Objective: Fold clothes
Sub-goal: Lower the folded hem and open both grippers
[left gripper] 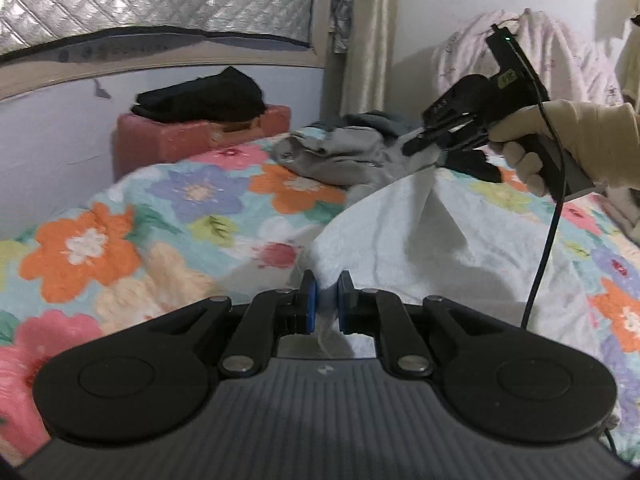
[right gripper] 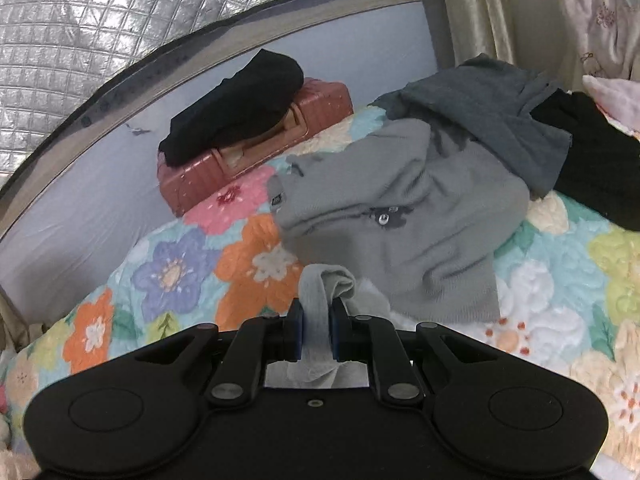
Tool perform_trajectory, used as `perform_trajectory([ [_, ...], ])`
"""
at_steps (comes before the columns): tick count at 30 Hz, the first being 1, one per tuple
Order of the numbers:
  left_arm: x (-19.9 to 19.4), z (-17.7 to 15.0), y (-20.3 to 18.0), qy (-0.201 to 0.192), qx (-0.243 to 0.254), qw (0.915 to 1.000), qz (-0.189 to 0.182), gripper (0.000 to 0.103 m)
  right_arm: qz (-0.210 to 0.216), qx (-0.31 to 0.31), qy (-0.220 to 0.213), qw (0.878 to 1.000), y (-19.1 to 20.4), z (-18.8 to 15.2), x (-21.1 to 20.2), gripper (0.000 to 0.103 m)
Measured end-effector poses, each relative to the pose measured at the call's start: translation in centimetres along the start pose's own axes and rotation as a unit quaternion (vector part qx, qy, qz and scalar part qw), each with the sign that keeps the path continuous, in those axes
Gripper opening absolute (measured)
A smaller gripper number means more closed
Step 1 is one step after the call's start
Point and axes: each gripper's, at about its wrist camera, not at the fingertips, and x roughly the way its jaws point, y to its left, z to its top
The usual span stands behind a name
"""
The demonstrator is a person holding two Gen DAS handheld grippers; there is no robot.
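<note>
A white garment (left gripper: 400, 236) is lifted off the floral quilt (left gripper: 120, 240) and stretched between both grippers. My left gripper (left gripper: 327, 286) is shut on its near edge, with the cloth pinched between the blue pads. The right gripper (left gripper: 414, 146), held by a gloved hand (left gripper: 560, 136), is shut on the far corner and holds it higher. In the right wrist view that gripper (right gripper: 316, 310) clamps a pale strip of the garment (right gripper: 316, 320), which bunches over the fingertips.
A grey sweater (right gripper: 400, 208), a dark grey garment (right gripper: 492, 112) and a black one (right gripper: 600, 168) lie piled at the far end of the quilt. A pink suitcase (right gripper: 256, 152) carries folded black clothes (right gripper: 240, 108). A curtain (left gripper: 368, 40) and hanging pink clothes (left gripper: 540, 52) are behind.
</note>
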Motion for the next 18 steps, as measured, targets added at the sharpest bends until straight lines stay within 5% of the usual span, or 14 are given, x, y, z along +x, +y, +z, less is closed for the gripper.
perform_trajectory([
  [5,2.4,-1.9,2.7,0.052,-0.050,0.9972,0.016,0.010,-0.037,-0.023,0.021,0.999,-0.2,-0.4,0.3,0.041],
  [14,3.1,-2.7,2.4,0.058,-0.040,0.9972,0.023,0.011,-0.041,-0.047,0.001,0.998,-0.3,-5.7,-5.4,0.045],
  [18,3.2,-2.5,3.0,0.060,-0.059,0.9963,0.016,0.012,0.000,-0.038,-0.035,0.999,0.4,-10.2,-10.2,0.053],
])
